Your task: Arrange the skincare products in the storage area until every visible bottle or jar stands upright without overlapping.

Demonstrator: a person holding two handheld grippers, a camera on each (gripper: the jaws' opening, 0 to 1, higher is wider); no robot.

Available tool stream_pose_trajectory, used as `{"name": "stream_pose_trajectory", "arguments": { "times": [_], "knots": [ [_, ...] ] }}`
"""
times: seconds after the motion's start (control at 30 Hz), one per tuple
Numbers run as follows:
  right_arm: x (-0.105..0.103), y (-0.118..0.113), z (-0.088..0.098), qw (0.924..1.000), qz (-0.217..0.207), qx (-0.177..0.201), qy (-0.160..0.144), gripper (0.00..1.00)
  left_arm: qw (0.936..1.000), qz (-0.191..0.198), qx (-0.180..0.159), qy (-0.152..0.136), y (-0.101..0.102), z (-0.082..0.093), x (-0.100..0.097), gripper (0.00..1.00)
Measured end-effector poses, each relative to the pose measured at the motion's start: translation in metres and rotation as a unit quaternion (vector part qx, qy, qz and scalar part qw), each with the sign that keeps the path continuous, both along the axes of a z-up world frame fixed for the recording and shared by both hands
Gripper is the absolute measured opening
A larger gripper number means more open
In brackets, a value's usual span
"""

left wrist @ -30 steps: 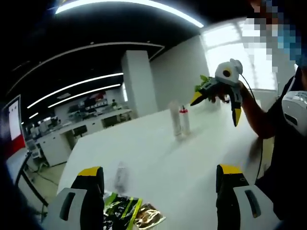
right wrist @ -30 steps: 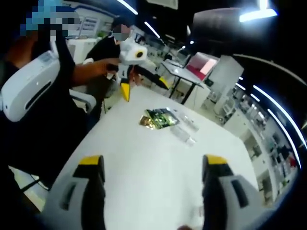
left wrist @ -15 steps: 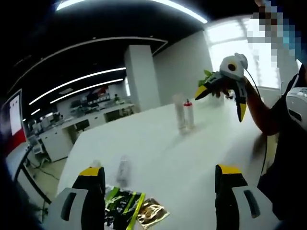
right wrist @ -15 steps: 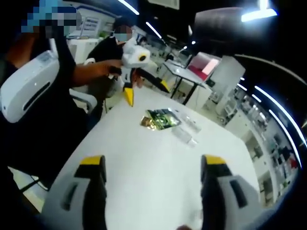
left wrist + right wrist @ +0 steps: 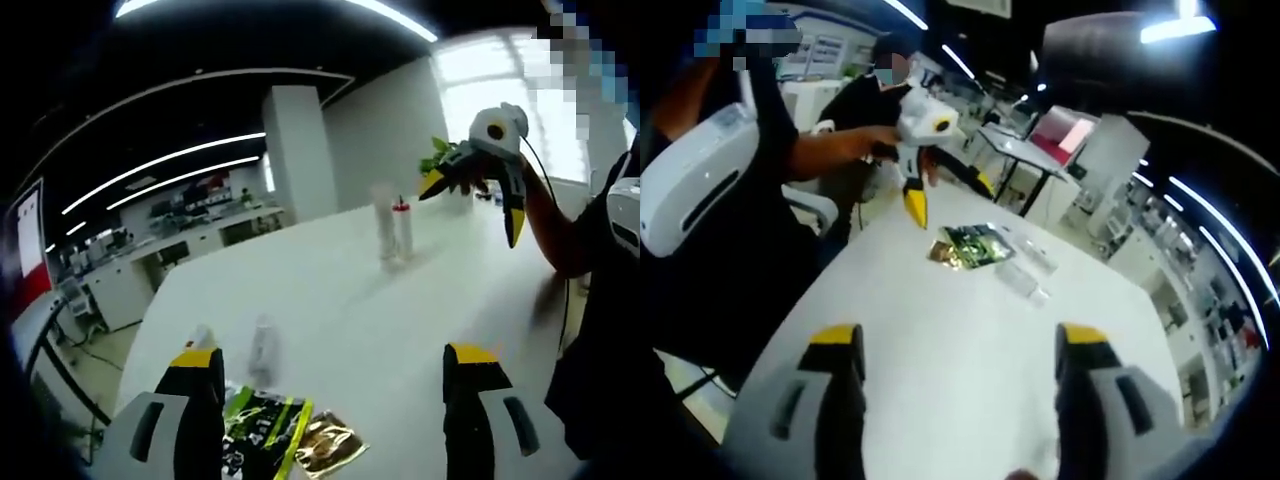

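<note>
In the left gripper view, two slim bottles stand upright side by side at the far end of the white table (image 5: 330, 300): a clear bottle (image 5: 383, 225) and a red-capped bottle (image 5: 404, 228). Two small clear bottles (image 5: 262, 345) lie close in front of my left gripper (image 5: 333, 354), which is open and holds nothing. Green and gold sachets (image 5: 270, 440) lie between its jaws. My right gripper (image 5: 473, 204) hangs open in the air, right of the standing pair. In the right gripper view, my right gripper (image 5: 960, 338) is open over bare table, and my left gripper (image 5: 949, 197) hovers open just short of the sachets (image 5: 970, 245) and lying bottles (image 5: 1025, 280).
The person's arm (image 5: 560, 235) and dark torso border the table's right side in the left gripper view. Another person (image 5: 855, 110) in black sits beyond the table's far corner in the right gripper view. Desks and a red screen (image 5: 1060, 135) stand behind.
My left gripper has dropped lower and nearer to the sachets and lying bottles. My right gripper has stayed almost still. Nothing was picked up or moved.
</note>
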State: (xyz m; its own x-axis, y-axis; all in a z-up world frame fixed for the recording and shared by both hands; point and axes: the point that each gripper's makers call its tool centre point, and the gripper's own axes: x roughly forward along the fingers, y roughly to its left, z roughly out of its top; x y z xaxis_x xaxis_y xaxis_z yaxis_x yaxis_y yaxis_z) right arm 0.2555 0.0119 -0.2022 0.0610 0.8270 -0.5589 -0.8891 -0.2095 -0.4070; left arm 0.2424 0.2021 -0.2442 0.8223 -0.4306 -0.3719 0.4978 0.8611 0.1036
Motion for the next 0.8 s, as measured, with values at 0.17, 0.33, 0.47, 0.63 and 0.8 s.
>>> {"name": "stream_pose_trajectory", "arguments": {
  "times": [0.17, 0.33, 0.47, 0.63, 0.8],
  "knots": [
    [0.007, 0.000, 0.001, 0.9999, -0.009, 0.005, -0.002, 0.76, 0.9999, 0.006, 0.001, 0.010, 0.006, -0.005, 0.007, 0.89],
    [0.014, 0.002, 0.003, 0.9997, -0.020, 0.011, -0.009, 0.70, 0.9998, 0.006, -0.007, 0.017, 0.005, -0.009, 0.016, 0.84],
    [0.019, 0.005, 0.006, 0.9993, -0.027, 0.023, -0.008, 0.70, 0.9997, 0.010, 0.003, 0.022, 0.008, -0.015, 0.021, 0.84],
    [0.024, 0.014, 0.005, 0.9990, -0.029, 0.032, -0.005, 0.69, 0.9994, 0.016, -0.003, 0.030, 0.015, -0.018, 0.026, 0.83],
    [0.035, 0.021, -0.002, 0.9986, -0.046, 0.027, -0.002, 0.67, 0.9990, 0.022, -0.007, 0.039, 0.022, -0.022, 0.030, 0.80]
  ]
}}
